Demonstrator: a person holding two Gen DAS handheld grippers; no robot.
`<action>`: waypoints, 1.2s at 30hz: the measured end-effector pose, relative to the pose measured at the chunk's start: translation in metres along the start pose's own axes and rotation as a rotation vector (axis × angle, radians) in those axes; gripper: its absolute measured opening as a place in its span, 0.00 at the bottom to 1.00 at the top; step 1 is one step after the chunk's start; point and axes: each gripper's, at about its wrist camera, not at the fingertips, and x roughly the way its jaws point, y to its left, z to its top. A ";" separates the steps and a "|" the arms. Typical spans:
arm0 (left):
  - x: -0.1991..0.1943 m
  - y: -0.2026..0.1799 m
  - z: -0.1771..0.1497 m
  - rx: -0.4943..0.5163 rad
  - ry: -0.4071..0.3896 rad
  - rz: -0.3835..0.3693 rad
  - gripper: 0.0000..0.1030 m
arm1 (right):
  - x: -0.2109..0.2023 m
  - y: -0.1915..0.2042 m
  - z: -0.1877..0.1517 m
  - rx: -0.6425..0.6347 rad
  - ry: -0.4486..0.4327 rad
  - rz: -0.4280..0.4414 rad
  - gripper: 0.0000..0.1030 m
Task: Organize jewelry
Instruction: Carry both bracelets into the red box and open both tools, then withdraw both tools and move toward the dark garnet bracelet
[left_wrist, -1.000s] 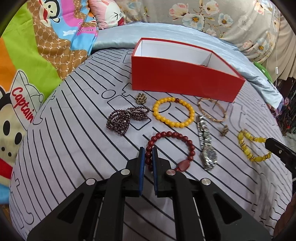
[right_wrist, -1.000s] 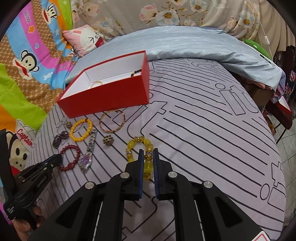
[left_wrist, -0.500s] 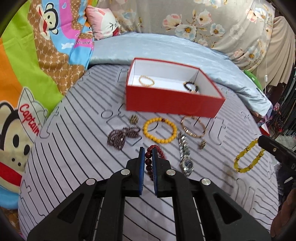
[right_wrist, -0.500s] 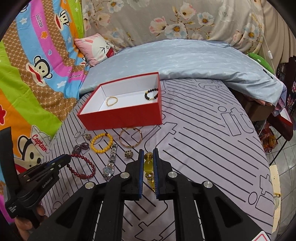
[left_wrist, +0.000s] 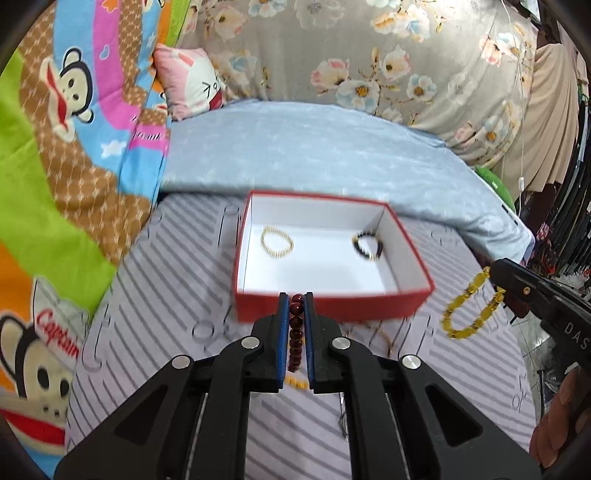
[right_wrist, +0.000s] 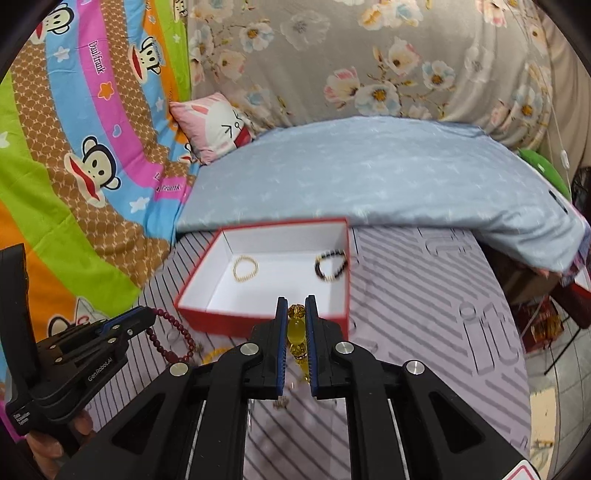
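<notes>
Each hand-held gripper clamped on a bracelet: left (left_wrist: 295, 299) dark-red beads (left_wrist: 295, 332), right (right_wrist: 296, 301) yellow beads (right_wrist: 297, 330), lower loops hidden.

1. A striped grey bedsheet (left_wrist: 177, 295) is covering the bed.
2. A light blue quilt (right_wrist: 369, 177) is lying across the far end.
3. A pink cartoon pillow (right_wrist: 218, 125) is leaning against a floral fabric (left_wrist: 369, 55).
4. A monkey-print blanket (right_wrist: 74, 147) is lying along the left side.

One open red cardboard box with a white inside (left_wrist: 332, 309) sits on the striped sheet. Two beaded bracelets lie in it: one of pale gold beads (left_wrist: 277, 242) and one of dark beads (left_wrist: 366, 245). Two more bracelets hang in the air: one of dark red round beads (left_wrist: 295, 334) and one of translucent yellow beads (left_wrist: 469, 310). One pink cartoon cushion (left_wrist: 192, 86) is visible.
</notes>
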 end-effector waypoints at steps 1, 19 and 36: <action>0.004 -0.001 0.008 0.002 -0.008 0.003 0.07 | 0.006 0.002 0.008 -0.006 -0.004 0.004 0.09; 0.115 0.008 0.047 -0.021 0.062 0.002 0.07 | 0.133 -0.002 0.031 0.008 0.121 0.013 0.09; 0.124 0.014 0.046 -0.040 0.027 0.118 0.38 | 0.122 -0.022 0.018 0.006 0.070 -0.091 0.19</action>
